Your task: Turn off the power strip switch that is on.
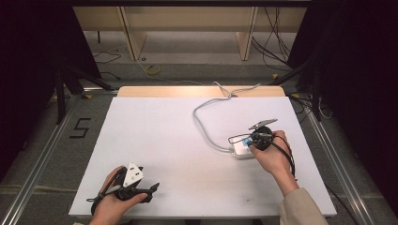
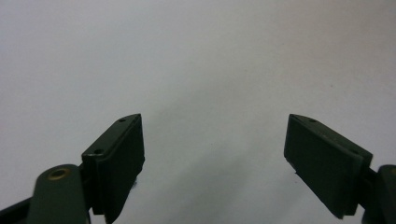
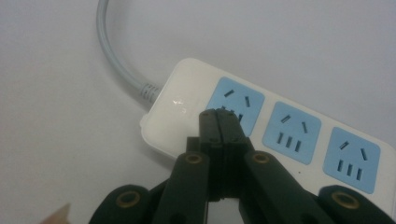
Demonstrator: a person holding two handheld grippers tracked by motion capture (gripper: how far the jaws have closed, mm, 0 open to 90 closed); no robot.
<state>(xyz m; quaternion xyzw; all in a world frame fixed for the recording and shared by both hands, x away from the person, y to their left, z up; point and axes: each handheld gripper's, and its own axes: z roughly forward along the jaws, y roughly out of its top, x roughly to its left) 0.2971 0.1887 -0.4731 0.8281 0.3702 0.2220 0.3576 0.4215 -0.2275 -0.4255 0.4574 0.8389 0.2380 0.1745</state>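
white power strip sits on the right half of the white worktop, its grey cable looping back toward the far edge and off the worktop. right gripper is directly over the cable end of the strip, jaws closed together with nothing between them, tips over the inner edge of the first blue socket, next to the blank white end section; can't tell if the tips touch the surface. two more blue sockets run along the strip past it. right hand holds that gripper from the near side, beige sleeve at the bottom edge. left gripper is well apart at the near-left corner of the worktop, held in the left hand, jaws wide open over bare white surface, holding nothing.
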